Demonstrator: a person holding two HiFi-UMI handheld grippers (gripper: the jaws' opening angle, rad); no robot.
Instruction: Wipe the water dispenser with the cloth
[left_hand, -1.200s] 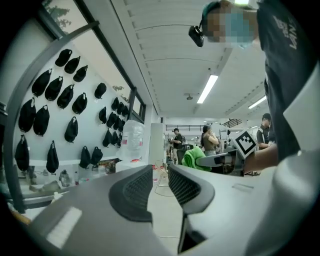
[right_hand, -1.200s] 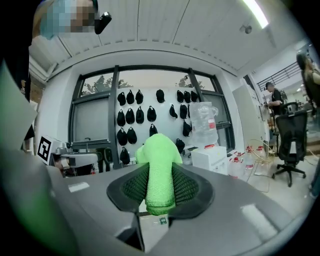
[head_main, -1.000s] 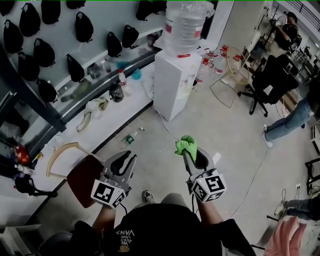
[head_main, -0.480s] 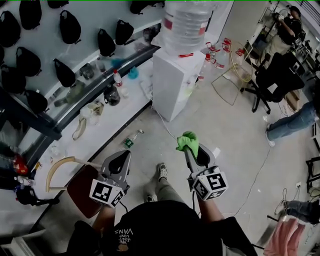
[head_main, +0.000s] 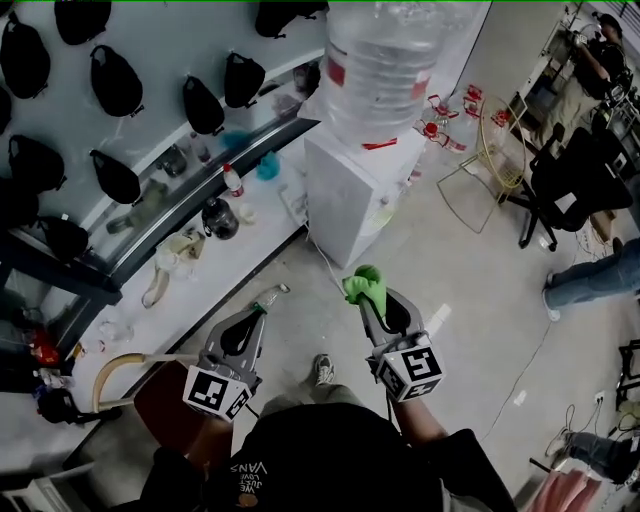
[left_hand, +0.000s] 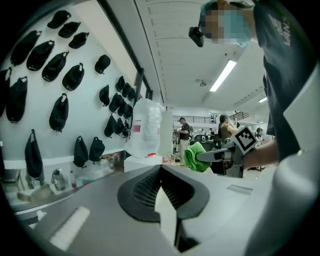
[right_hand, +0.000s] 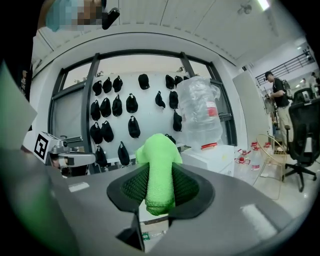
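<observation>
Right tool (head_main: 366, 303) is clamped tight on the green cloth (right_hand: 160, 165), which is bunched up between the jaws and pokes out past the tips in a rounded wad. Left tool (head_main: 260, 314) sits just beside it at about the same height, jaws pinched together with nothing in them. Both are held out over the grey floor (head_main: 470, 290), pointing toward the water dispenser (head_main: 350, 195). That's the white box standing straight ahead with a big clear bottle (head_main: 385, 60) upside down on top, and it's well apart from the cloth, no contact. Left of the dispenser there's a long white table (head_main: 215, 262) along the wall with bottles and clutter on it, and black bags (head_main: 117, 80) hanging above. A black office chair (head_main: 575, 185) is off to the right.
</observation>
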